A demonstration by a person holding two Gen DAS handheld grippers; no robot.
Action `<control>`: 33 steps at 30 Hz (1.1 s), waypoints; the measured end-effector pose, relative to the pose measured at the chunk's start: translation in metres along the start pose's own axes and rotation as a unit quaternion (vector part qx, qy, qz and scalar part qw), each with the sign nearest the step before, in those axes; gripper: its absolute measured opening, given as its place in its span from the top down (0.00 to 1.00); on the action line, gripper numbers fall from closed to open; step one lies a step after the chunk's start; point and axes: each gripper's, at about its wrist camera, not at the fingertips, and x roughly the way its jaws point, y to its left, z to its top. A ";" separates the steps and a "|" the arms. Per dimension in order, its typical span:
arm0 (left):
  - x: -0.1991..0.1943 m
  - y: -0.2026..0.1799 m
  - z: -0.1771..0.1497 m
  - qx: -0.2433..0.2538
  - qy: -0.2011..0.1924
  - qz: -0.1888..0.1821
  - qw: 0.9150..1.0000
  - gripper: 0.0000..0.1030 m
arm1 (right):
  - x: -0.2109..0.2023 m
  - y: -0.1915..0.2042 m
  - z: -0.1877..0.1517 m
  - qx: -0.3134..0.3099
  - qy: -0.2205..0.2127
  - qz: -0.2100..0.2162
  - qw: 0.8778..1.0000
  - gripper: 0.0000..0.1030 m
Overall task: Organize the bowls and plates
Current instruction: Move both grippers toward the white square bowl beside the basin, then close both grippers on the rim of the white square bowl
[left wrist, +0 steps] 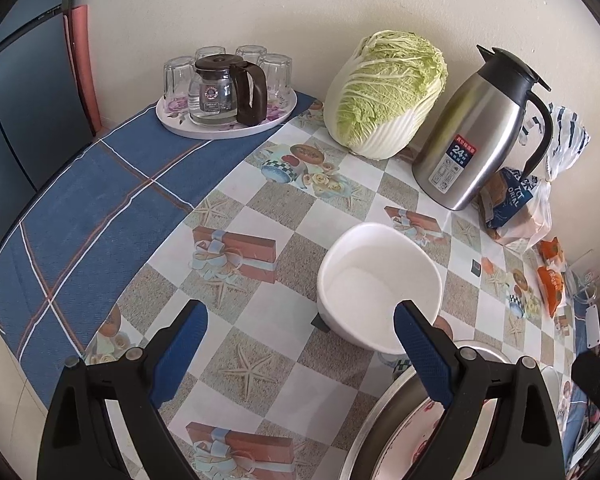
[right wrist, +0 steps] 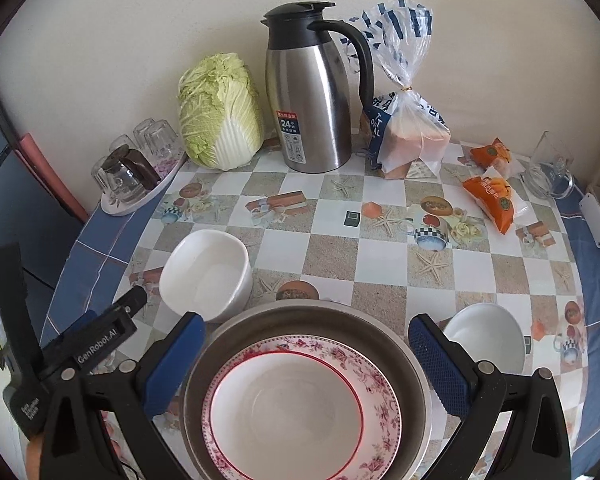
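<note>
Checkered bench [right wrist: 332,248] by wall | both tongs, left [left wrist: 300,356] and right [right wrist: 306,364], spread, empty | plates nested in steel basin [right wrist: 412,356] at near edge, stacking spot | white bowl [left wrist: 376,280] loose just beyond, likely next

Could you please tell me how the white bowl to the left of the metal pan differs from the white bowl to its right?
The left bowl has a squarish rim with rounded corners; the right bowl has a round rim. The left bowl looks plain white throughout, while the right bowl shows a small dark mark on its side. The left bowl lies near the left gripper; the right bowl sits beside the right gripper. Both are white, upright and apparently empty.
</note>
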 end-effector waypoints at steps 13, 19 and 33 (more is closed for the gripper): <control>0.017 0.018 0.012 -0.039 -0.009 -0.018 0.999 0.08 | 0.024 0.028 0.028 0.028 0.025 -0.009 0.999 0.00; 0.032 0.020 0.019 -0.046 0.002 -0.040 0.998 0.08 | 0.041 0.036 0.040 0.006 0.039 -0.030 0.999 0.03; 0.085 0.016 0.005 -0.097 0.069 -0.082 0.990 0.27 | 0.114 0.054 0.027 0.014 0.115 -0.009 0.993 0.55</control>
